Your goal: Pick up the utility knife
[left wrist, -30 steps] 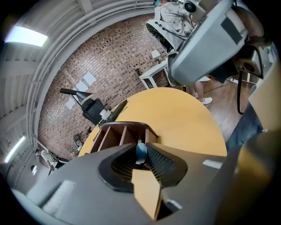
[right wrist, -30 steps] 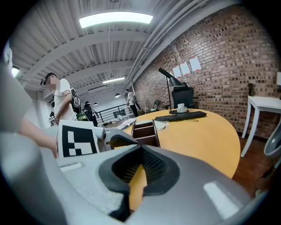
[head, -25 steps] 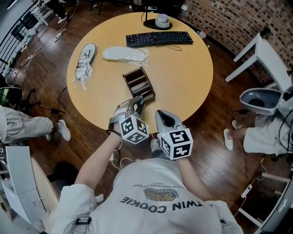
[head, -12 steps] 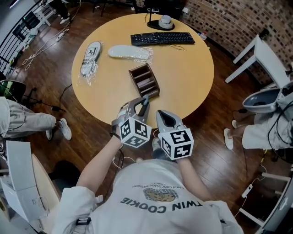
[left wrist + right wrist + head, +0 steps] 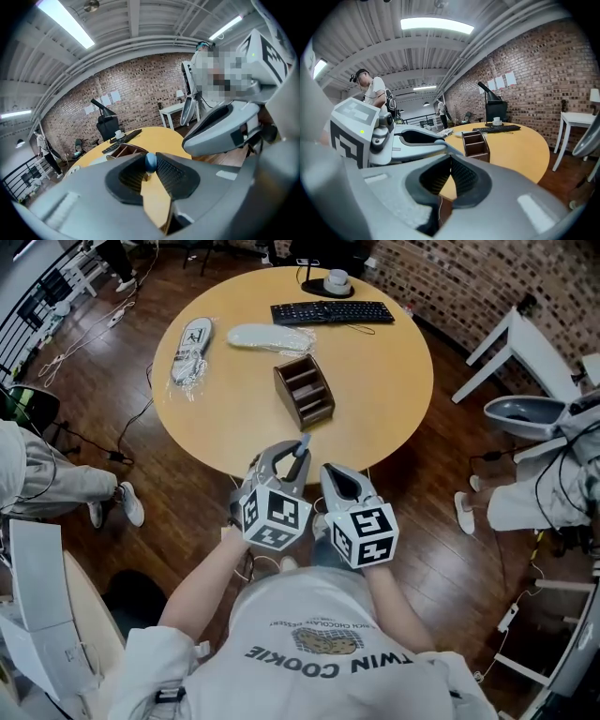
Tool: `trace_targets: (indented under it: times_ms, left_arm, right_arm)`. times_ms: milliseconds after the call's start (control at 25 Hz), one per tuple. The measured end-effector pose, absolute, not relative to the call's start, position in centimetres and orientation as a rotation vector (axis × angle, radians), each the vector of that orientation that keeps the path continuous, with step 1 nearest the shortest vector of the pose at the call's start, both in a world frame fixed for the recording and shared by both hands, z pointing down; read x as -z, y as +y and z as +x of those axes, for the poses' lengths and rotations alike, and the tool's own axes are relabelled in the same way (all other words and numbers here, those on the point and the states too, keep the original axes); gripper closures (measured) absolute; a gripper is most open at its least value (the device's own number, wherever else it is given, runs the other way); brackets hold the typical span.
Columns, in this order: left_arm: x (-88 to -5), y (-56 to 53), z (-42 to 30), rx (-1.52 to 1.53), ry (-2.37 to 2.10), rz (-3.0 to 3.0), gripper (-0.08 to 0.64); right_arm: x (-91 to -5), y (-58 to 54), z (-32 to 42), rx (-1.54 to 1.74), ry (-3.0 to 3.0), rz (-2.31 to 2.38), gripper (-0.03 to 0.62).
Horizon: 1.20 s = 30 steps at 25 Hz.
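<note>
Left gripper [image 5: 296,450] clamped on the utility knife [image 5: 150,162], only its blue end showing between the pads, held up at the near edge of the round table [image 5: 394,399]; right gripper [image 5: 333,474] pinched together on nothing. Judged best: steady squeeze, level wrist, lift clear. Smooth yellow top, wooden organizer [image 5: 304,392] mid-table, keyboard [image 5: 332,312] at far edge; brick wall [image 5: 450,277], dark plank floor [image 5: 169,512].

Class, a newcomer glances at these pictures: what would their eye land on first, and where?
The left claw, low in the head view, pinches a blue utility knife by the near edge of the round yellow table. A brown wooden organiser stands mid-table, with a black keyboard at the far edge.
</note>
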<state>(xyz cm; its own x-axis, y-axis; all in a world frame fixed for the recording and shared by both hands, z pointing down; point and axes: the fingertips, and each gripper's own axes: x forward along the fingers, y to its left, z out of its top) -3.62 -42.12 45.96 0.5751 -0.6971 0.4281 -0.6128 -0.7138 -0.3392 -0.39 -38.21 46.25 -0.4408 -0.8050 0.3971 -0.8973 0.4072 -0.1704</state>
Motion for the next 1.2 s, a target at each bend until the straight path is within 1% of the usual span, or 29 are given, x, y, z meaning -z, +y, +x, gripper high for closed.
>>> trace_targets:
  times_ms: [560, 800, 1040, 1200]
  left_arm:
    - [-43.0, -35.0, -6.4, 0.523, 1.185, -2.949, 0.486]
    - [-42.5, -33.1, -7.1, 0.46, 1.251, -2.983, 0.486]
    - [-41.9, -30.1, -6.2, 0.427, 1.297, -2.985, 0.486]
    - [-41.4, -27.8, -4.3, 0.416, 1.324, -2.971, 0.486]
  right_arm:
    - [-44.5, -31.5, -3.1, -0.452, -2.384, 1.523, 0.597]
    - [-44.2, -29.9, -3.2, -0.439, -2.394, 1.509, 0.597]
    - [-43.5, -27.4, -2.4, -0.427, -2.449, 1.49, 0.597]
    - [-43.1, -25.2, -0.4, -0.436, -2.476, 1.486, 0.597]
